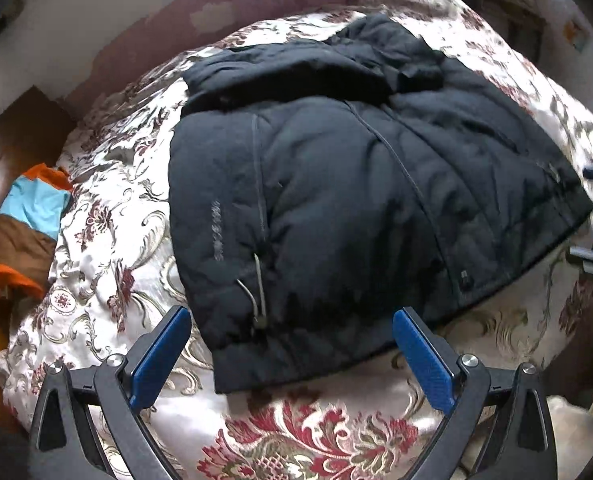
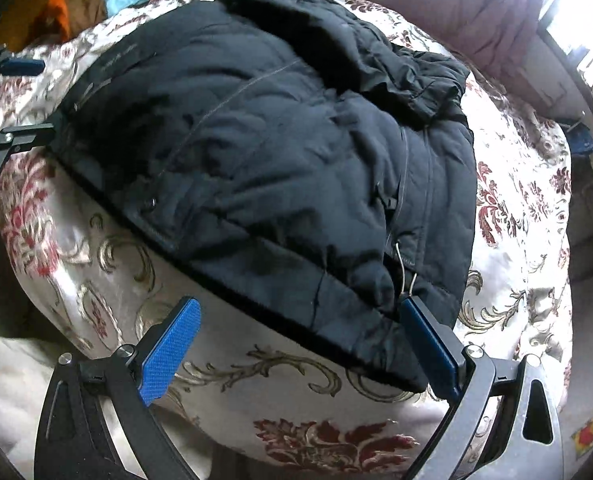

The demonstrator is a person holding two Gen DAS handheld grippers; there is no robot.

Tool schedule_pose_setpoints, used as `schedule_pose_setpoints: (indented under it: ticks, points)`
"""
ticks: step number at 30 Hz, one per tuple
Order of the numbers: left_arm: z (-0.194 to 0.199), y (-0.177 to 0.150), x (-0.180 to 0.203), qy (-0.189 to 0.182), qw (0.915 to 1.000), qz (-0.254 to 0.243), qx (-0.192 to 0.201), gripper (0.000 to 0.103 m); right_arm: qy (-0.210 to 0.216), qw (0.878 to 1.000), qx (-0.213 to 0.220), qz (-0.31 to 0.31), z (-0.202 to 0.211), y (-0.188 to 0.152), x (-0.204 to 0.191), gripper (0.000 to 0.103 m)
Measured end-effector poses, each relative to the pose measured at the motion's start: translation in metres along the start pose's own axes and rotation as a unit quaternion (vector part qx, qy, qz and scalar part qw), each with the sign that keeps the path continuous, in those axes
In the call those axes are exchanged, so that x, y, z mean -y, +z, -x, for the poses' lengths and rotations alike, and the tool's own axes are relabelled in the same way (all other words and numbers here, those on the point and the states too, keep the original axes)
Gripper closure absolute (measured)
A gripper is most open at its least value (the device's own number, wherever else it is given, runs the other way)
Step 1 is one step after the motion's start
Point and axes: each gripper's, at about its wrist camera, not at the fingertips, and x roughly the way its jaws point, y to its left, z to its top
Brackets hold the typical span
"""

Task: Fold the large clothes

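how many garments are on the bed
1 on the bed itself: the black jacket spread across the floral bedspread. An orange, blue and brown cloth lies off the bed's left edge; others may be hidden.

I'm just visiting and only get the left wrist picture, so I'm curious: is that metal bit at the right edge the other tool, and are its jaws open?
Observer: Yes. The right gripper has its jaws wide open and holds nothing.
Operator: Where is it on the coat?
Observer: At the black jacket's hem. One finger sits by a cord loop, the other over the bedspread.
Operator: Anything beyond the bed?
Observer: What looks like a bright window at the far right.
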Motion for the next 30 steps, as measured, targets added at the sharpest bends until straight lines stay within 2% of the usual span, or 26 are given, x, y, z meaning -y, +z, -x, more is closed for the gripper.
schedule_pose_setpoints:
  ticks: [5,8,12,18,22,25,30]
  points:
    - [-0.005,-0.017,0.021,0.017,0.9982,-0.058,-0.004,0.002,-0.029,0.999,-0.022,0.015,-0.011,-0.009,-0.001,0.006]
    - [-0.013,-0.026,0.035,0.047,0.9946,-0.092,-0.008,0.002,-0.053,0.998,-0.036,0.015,-0.019,-0.016,-0.004,0.006]
    - [-0.026,-0.038,0.051,0.093,0.9848,-0.146,0.003,0.002,-0.077,0.996,-0.038,0.013,-0.027,-0.021,-0.005,0.006]
    - [-0.053,-0.052,0.070,0.135,0.9701,-0.202,-0.007,0.002,-0.137,0.987,-0.012,0.077,-0.037,-0.029,-0.021,0.006]
    - [-0.060,-0.053,0.075,0.132,0.9701,-0.204,-0.011,0.002,-0.194,0.972,-0.002,0.131,-0.051,-0.035,-0.035,0.006]
    - [-0.061,-0.053,0.078,0.138,0.9671,-0.214,-0.004,0.002,-0.240,0.958,0.003,0.155,-0.063,-0.034,-0.039,0.006]
    - [-0.063,-0.055,0.080,0.137,0.9652,-0.223,-0.006,0.002,-0.227,0.964,0.013,0.138,-0.067,-0.025,-0.033,0.006]
